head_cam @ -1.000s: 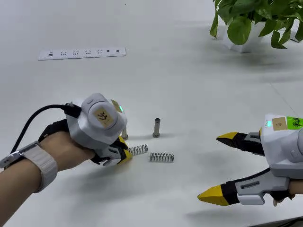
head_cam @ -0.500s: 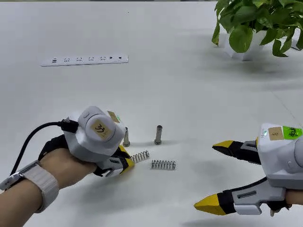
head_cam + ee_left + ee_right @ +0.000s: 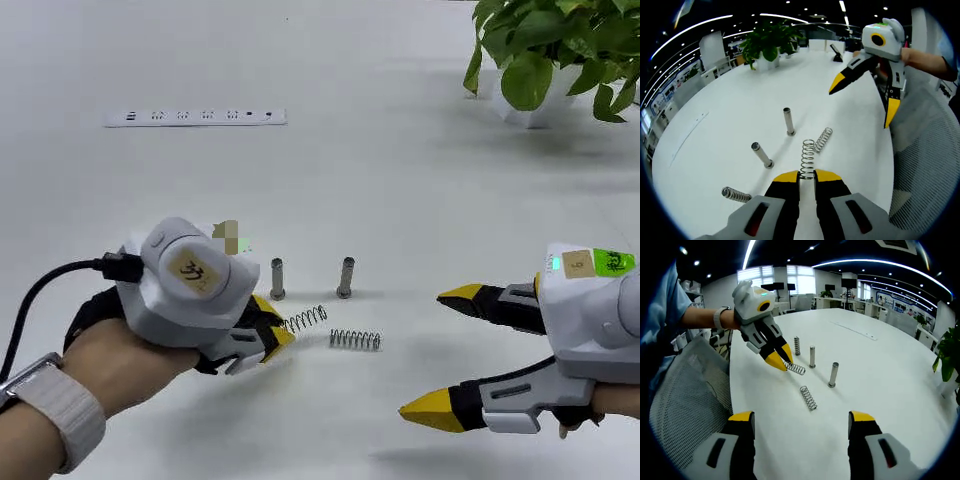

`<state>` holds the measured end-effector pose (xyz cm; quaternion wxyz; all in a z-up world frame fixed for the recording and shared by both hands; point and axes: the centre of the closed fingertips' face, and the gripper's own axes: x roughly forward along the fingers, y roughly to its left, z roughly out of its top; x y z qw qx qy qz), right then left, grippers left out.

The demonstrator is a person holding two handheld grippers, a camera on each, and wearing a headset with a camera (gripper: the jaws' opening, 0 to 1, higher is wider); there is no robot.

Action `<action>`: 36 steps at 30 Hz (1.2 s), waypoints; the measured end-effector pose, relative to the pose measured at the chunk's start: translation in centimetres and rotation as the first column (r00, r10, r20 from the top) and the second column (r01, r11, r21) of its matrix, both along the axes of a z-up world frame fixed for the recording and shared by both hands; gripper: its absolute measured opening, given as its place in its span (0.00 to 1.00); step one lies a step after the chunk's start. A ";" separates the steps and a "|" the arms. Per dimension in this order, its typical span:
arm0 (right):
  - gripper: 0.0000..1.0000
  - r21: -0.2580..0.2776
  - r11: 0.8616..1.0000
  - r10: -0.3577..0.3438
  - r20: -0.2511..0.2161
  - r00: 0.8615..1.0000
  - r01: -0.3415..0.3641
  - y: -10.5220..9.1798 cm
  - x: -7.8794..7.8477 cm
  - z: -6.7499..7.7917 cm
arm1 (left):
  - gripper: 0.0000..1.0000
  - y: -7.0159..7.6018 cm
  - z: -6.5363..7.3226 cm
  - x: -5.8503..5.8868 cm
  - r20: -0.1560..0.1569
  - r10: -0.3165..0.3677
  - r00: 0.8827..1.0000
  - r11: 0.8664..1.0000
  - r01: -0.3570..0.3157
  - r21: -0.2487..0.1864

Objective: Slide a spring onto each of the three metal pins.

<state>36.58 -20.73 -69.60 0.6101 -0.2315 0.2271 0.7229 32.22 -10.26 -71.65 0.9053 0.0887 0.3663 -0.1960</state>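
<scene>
My left gripper (image 3: 275, 337) is shut on one end of a spring (image 3: 305, 319) that sticks out toward two bare upright metal pins (image 3: 277, 278) (image 3: 346, 277). In the left gripper view the held spring (image 3: 807, 155) rises from the closed jaws, pointing between the pins (image 3: 761, 155) (image 3: 788, 121). A second spring (image 3: 355, 340) lies flat on the table just right of the held one. A third pin wearing a spring (image 3: 796, 346) stands behind the left gripper (image 3: 780, 362). My right gripper (image 3: 440, 352) hovers open and empty to the right of the loose spring (image 3: 808, 397).
The white table (image 3: 400, 180) is wide and bare around the pins. A white power strip (image 3: 195, 117) lies at the far left. A potted plant (image 3: 555, 50) stands at the far right corner. A black cable (image 3: 40, 300) trails from the left gripper.
The left gripper has drawn back slightly from the pins with the spring, uncovering the nearer bare pin. The right gripper has drifted left toward the loose spring, still open.
</scene>
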 end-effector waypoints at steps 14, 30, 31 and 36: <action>0.63 0.025 0.992 0.121 -0.046 0.992 -0.120 2.9 -2.6 1.3 | 0.10 -2.3 0.7 -3.9 0.115 -0.088 0.989 0.992 0.098 -0.082; 0.31 0.030 0.961 0.275 -0.207 0.939 -0.275 3.9 -7.0 2.0 | 0.10 -4.7 2.7 -5.3 0.271 -0.191 0.944 0.961 0.235 -0.142; 0.30 0.026 0.960 0.278 -0.207 0.938 -0.279 4.0 -7.1 1.9 | 0.10 -4.8 2.7 -5.3 0.273 -0.197 0.942 0.960 0.242 -0.141; 0.23 0.017 0.951 0.305 -0.204 0.930 -0.308 4.0 -7.6 1.8 | 0.10 -5.0 3.2 -5.3 0.289 -0.211 0.934 0.954 0.261 -0.145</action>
